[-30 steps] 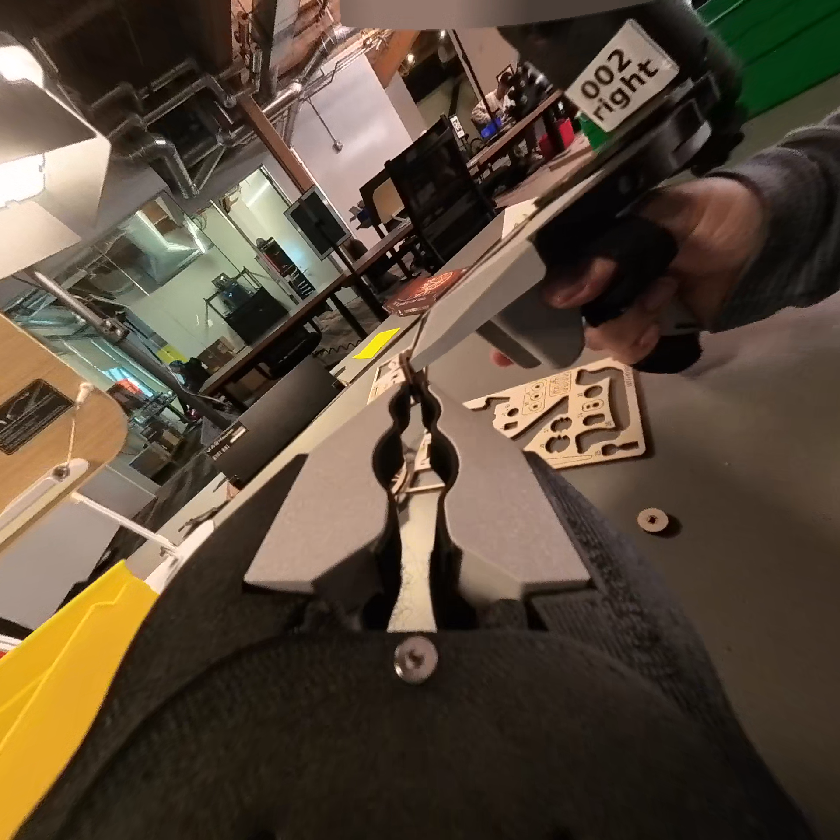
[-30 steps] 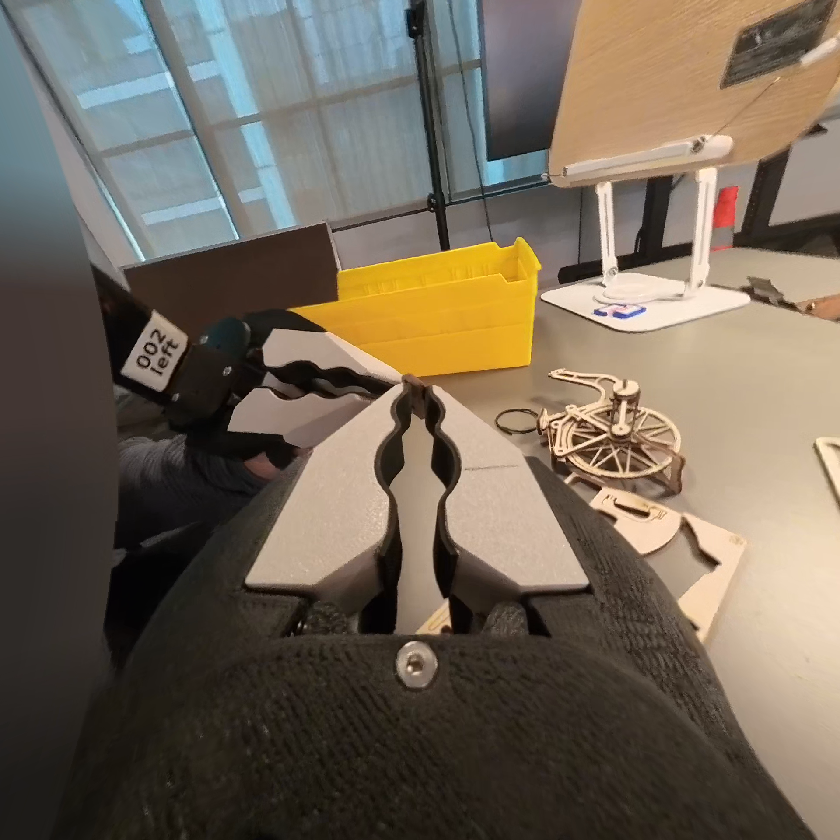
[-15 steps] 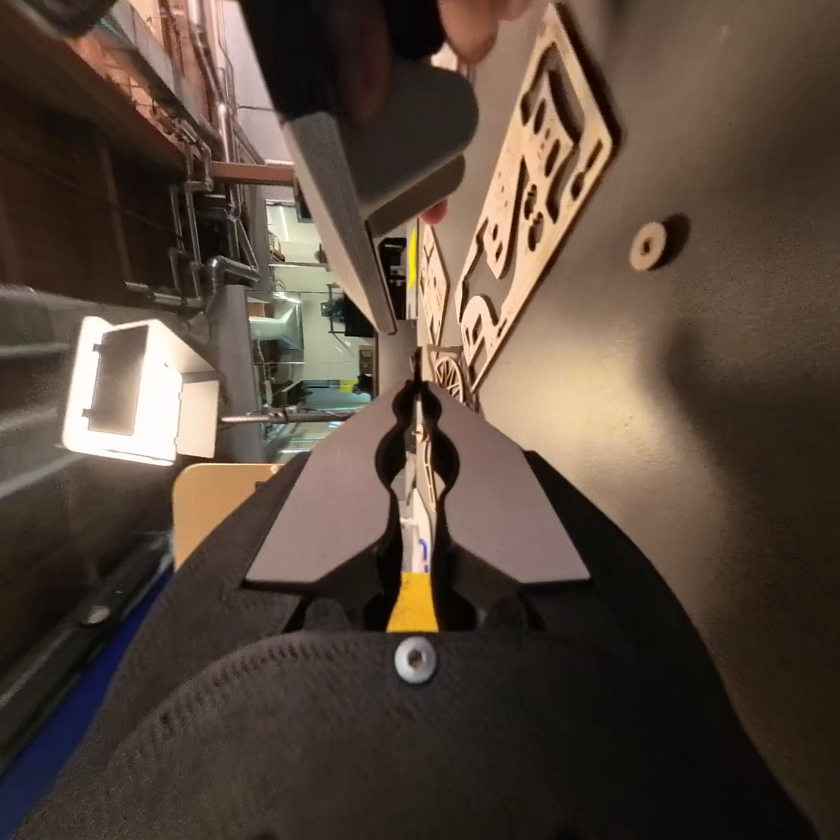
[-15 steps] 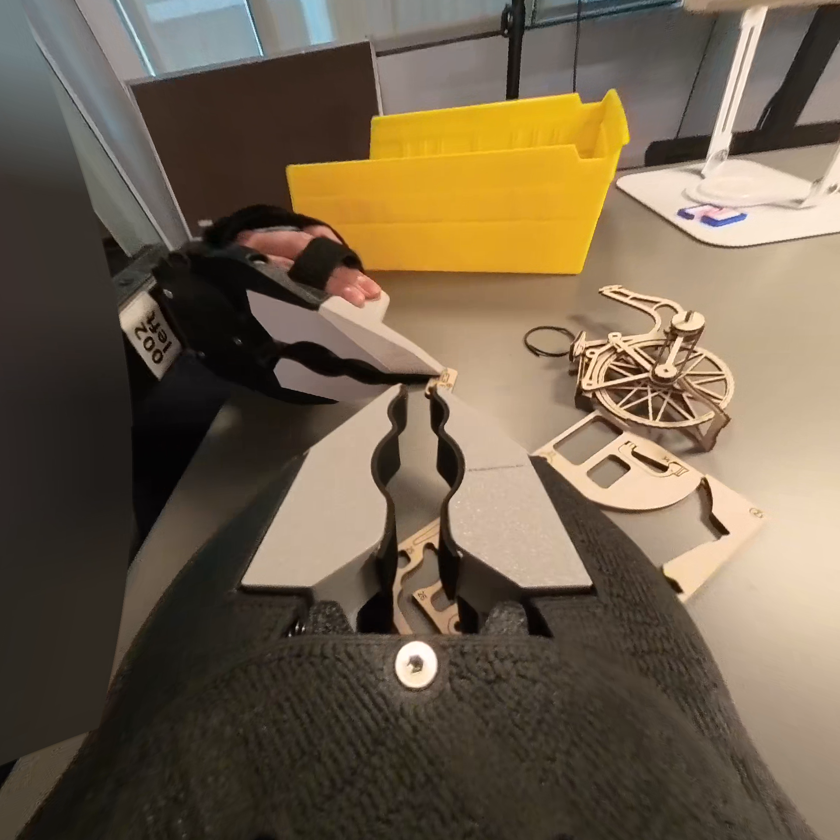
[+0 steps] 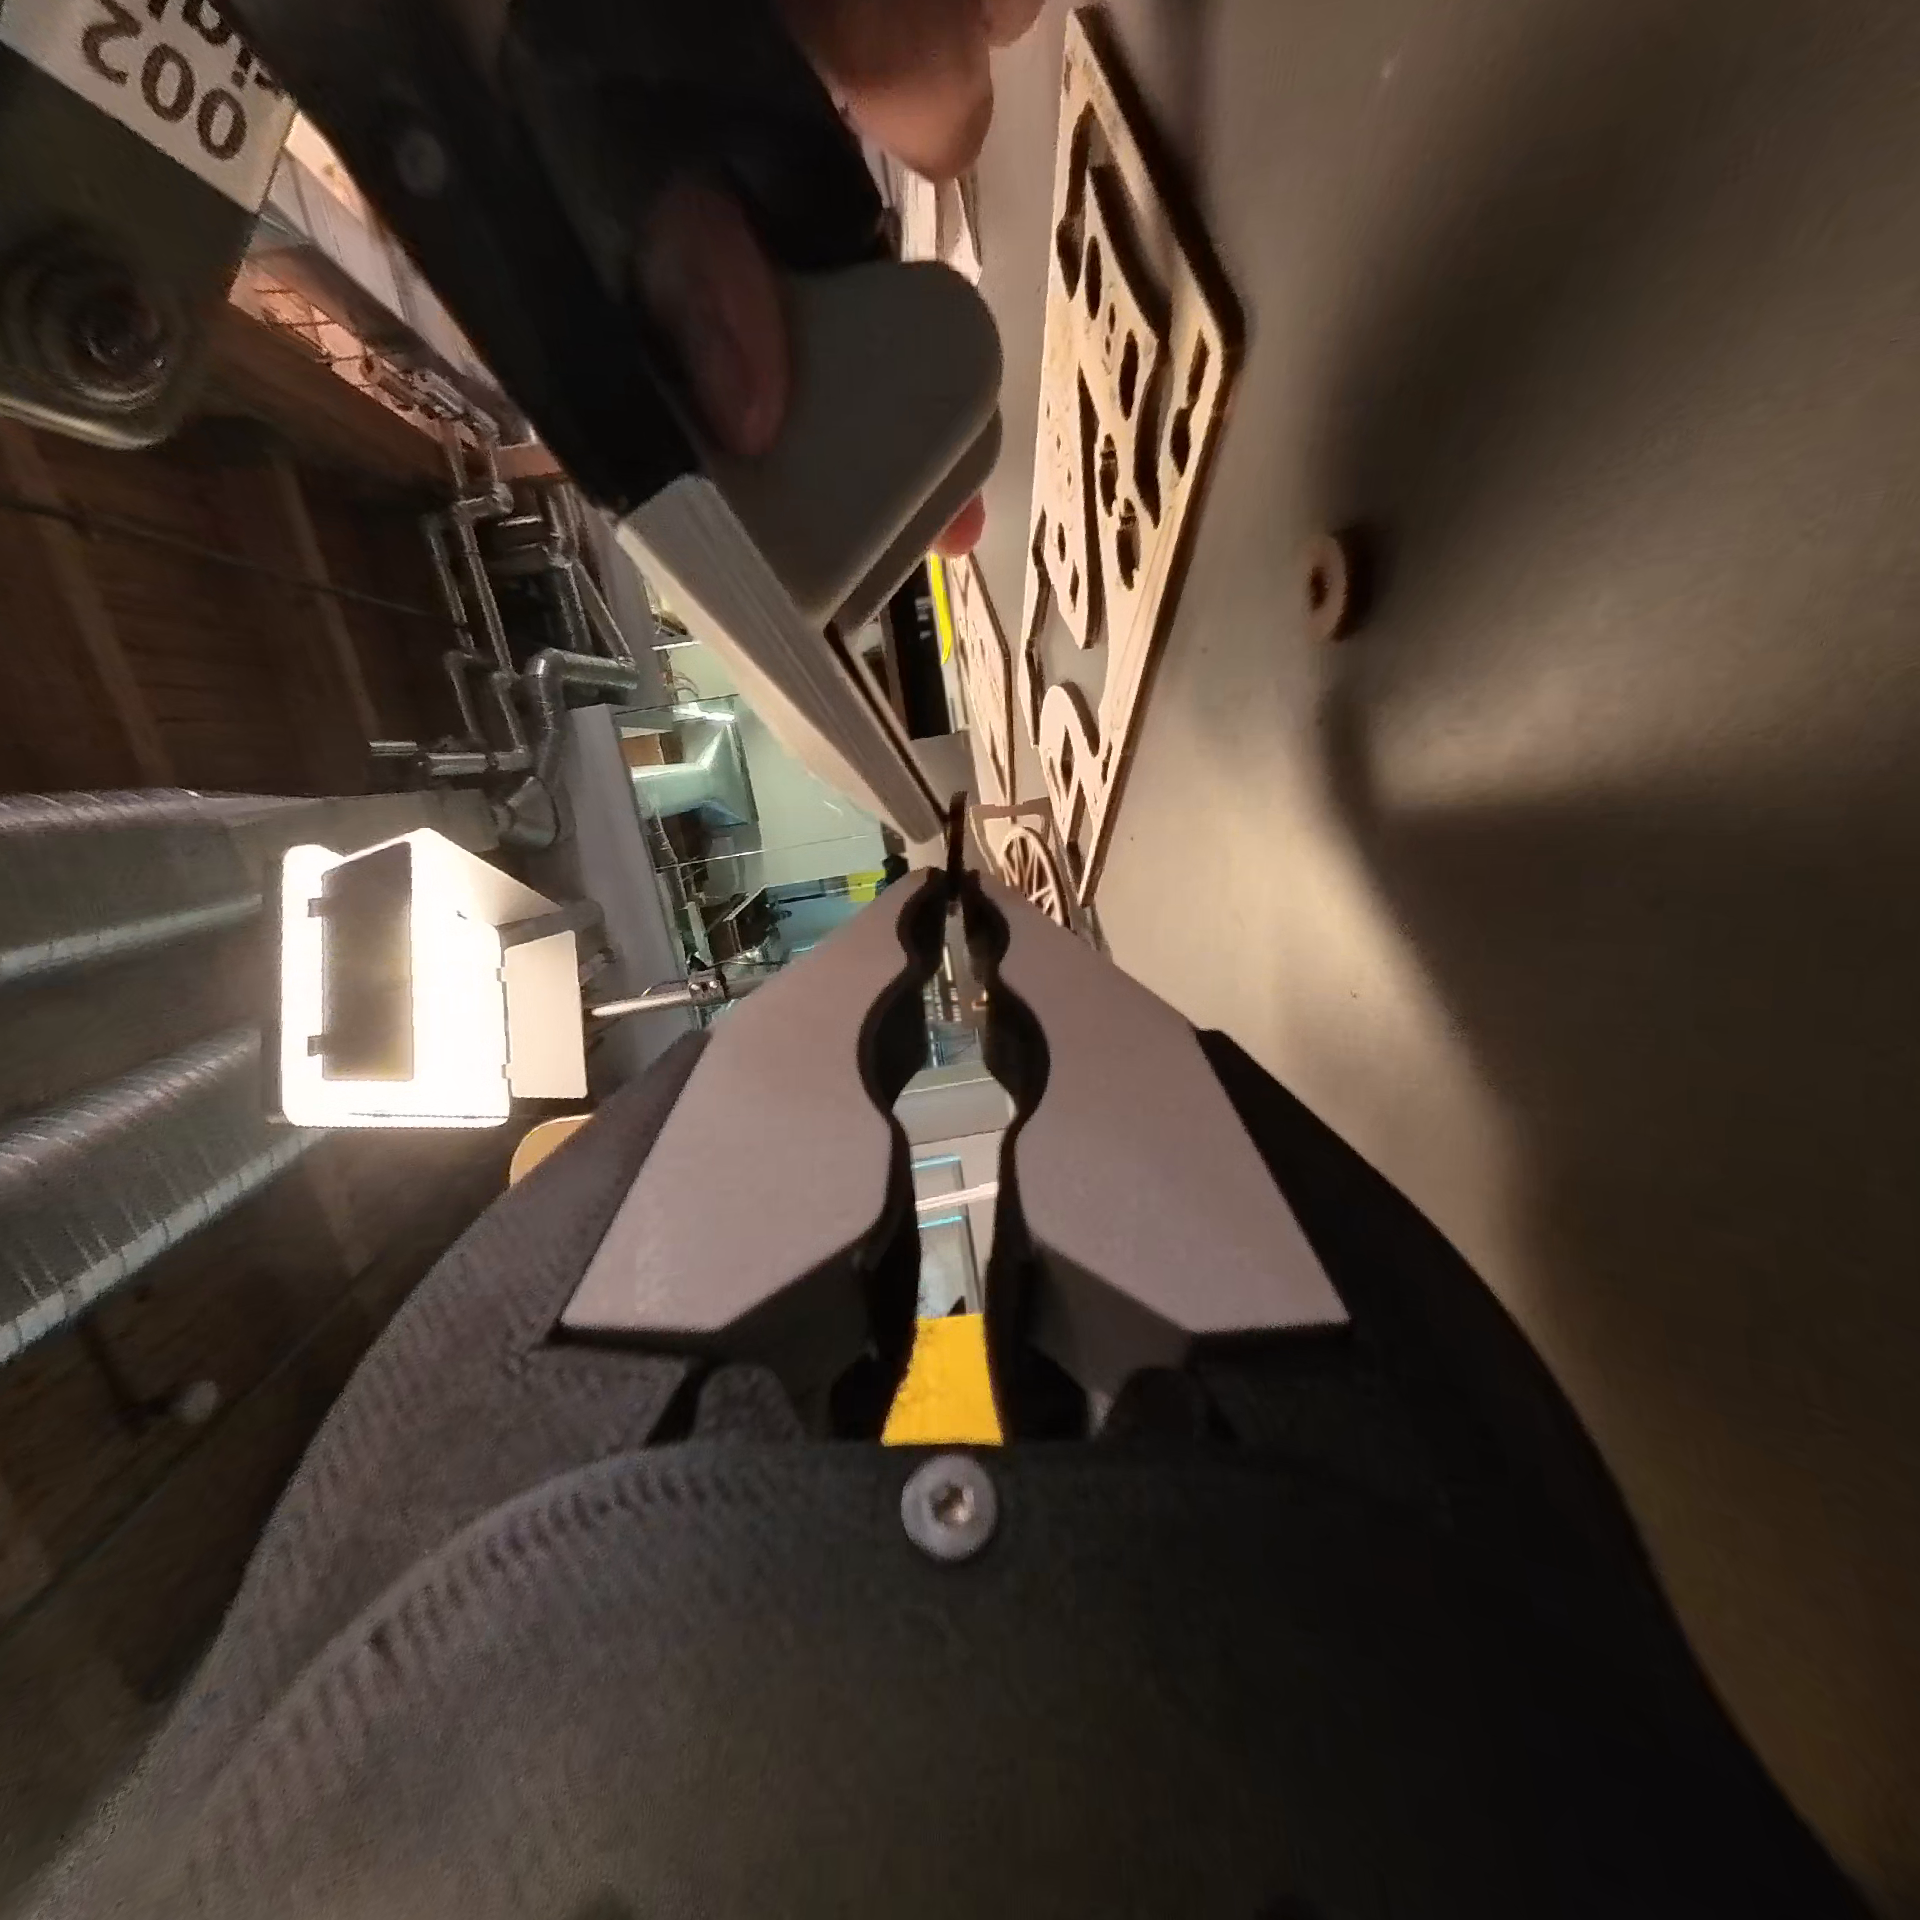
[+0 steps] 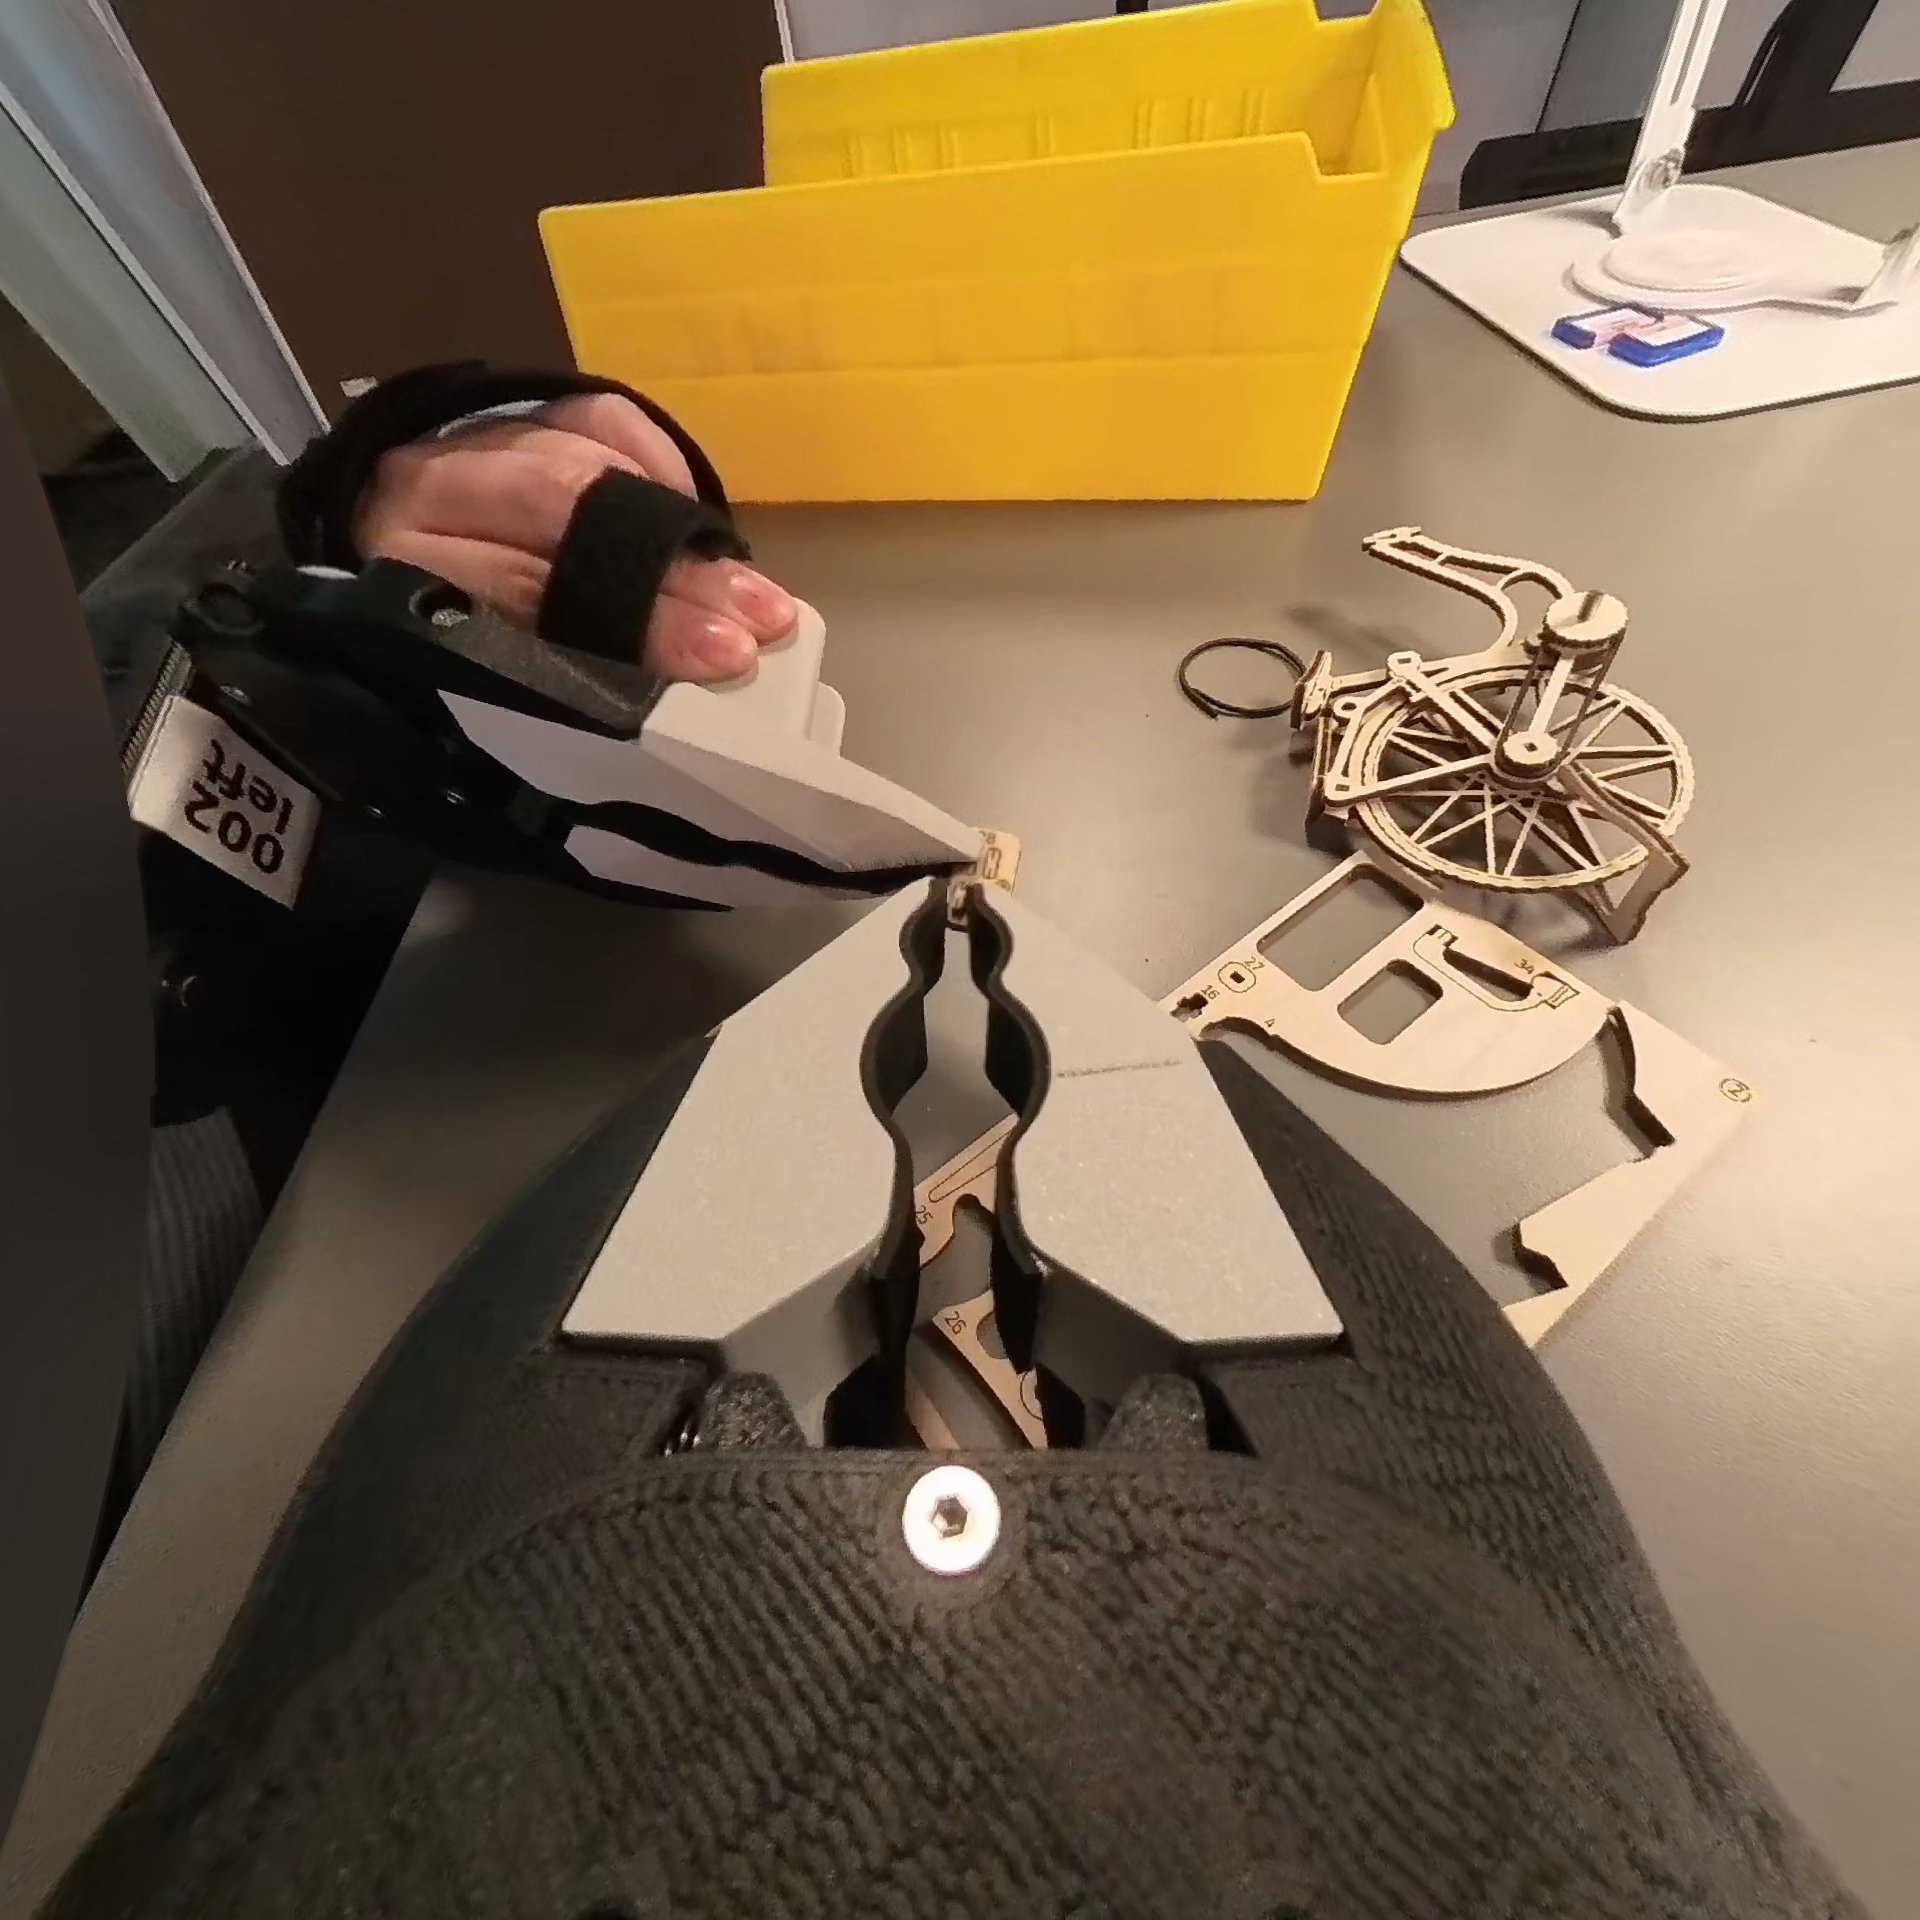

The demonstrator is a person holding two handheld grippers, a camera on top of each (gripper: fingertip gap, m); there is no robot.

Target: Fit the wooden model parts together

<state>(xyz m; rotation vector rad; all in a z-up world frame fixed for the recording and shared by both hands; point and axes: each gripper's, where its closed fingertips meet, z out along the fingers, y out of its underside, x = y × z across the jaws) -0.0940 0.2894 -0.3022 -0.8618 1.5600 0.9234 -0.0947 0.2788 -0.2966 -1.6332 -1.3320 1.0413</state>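
My left gripper (image 5: 951, 883) is rolled on its side and shut on a small flat wooden part (image 6: 1000, 860), seen edge-on in its own view (image 5: 956, 826). My right gripper (image 6: 961, 902) is nearly closed on a small wooden piece (image 6: 958, 891) at its tips. The two tips meet just above the grey table (image 6: 1091, 644), and the two parts touch. The left gripper also shows in the right wrist view (image 6: 935, 847), and the right gripper in the left wrist view (image 5: 904, 810). A partly built wooden wheel model (image 6: 1496, 748) stands on the table to the right.
A yellow bin (image 6: 987, 312) stands behind the grippers. A black rubber band (image 6: 1236, 675) lies by the model. Punched-out wooden sheets (image 6: 1455, 1049) lie under and right of my right gripper. Another sheet (image 5: 1132, 416) and a small wooden washer (image 5: 1325, 587) lie nearby. A white stand base (image 6: 1662, 312) is at the far right. The black rubber band (image 6: 1236, 675) is about 15 cm from both grippers' fingertips.
The left gripper rolled onto its side. Both grippers came down closer to the table. The right gripper opened a little half a second ago and has now closed at the left gripper's part.
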